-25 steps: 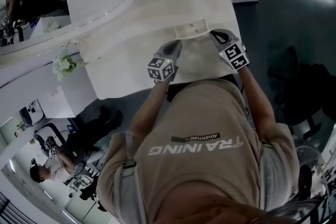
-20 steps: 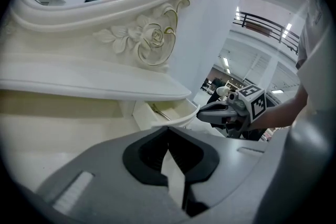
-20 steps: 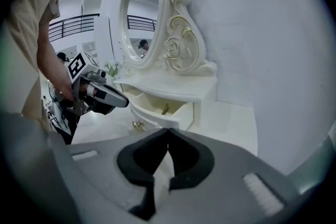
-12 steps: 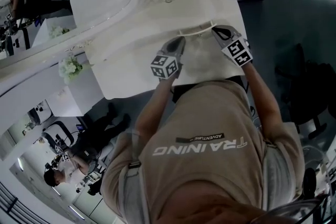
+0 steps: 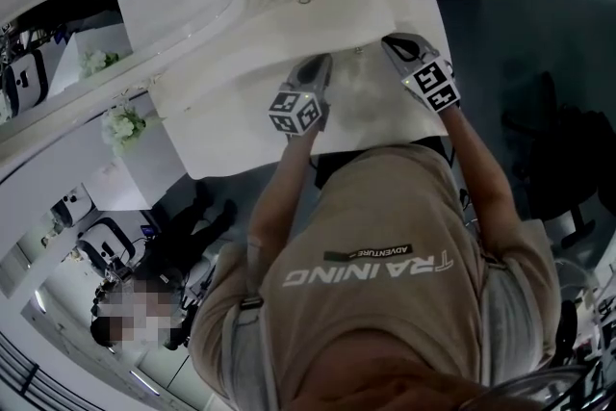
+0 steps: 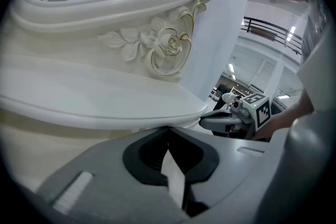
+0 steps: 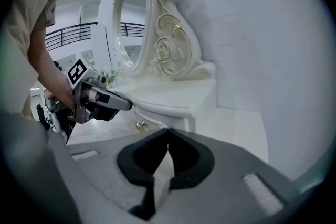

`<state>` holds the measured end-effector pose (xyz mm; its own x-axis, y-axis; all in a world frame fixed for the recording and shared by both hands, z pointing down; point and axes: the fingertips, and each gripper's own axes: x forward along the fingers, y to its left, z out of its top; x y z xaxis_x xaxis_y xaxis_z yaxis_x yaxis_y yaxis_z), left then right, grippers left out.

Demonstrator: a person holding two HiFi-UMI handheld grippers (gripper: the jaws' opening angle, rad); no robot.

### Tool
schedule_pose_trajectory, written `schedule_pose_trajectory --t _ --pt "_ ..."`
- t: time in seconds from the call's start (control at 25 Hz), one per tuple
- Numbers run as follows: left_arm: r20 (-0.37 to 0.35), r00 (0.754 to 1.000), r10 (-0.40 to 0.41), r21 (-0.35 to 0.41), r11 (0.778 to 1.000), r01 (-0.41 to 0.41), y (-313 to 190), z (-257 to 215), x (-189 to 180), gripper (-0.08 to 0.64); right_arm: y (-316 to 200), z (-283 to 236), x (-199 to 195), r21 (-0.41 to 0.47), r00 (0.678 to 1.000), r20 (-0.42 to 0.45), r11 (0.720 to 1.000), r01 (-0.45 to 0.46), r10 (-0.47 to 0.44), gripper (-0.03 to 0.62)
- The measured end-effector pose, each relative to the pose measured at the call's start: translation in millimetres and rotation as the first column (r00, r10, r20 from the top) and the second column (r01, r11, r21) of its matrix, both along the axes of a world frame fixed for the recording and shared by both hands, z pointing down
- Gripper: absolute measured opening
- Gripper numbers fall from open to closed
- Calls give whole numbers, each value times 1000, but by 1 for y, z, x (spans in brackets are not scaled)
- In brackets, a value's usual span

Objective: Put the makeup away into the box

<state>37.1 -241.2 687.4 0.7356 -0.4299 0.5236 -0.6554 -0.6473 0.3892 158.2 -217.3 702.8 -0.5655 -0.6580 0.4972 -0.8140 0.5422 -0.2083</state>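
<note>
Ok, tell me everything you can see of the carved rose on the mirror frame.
The carved rose is glossy white relief, perhaps painted wood, with leaves to one side and curling scrolls edged in gold. It sits fixed at the foot of the oval mirror frame, just above the dressing table's raised shelf. Nothing touches it.

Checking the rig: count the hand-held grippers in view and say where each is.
2. The left hand-held gripper is over the middle of the vanity top; the right hand-held gripper is beside it, near the top's right edge. None seems hidden.
</note>
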Motion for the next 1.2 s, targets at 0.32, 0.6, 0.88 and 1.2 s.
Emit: schedule_pose_trajectory --t 0.32,0.6,0.88,1.2 --pt "3 999 -43 1 999 43 -6 3 3 6 -8 -3 6 2 999 40 1000 -6 6 5" --pt "6 998 -70 -20 997 70 -7 10 5 6 -7 1 11 6 996 79 999 -32 31 5" --pt "12 1000 -29 2 1000 29 1 3 -12 6 -3 6 1 1 998 14 999 -54 54 5" --pt "-8 1000 22 44 999 -22 34 -20 -37 6 36 -16 -21 -45 995 -6 994 -95 95 5"
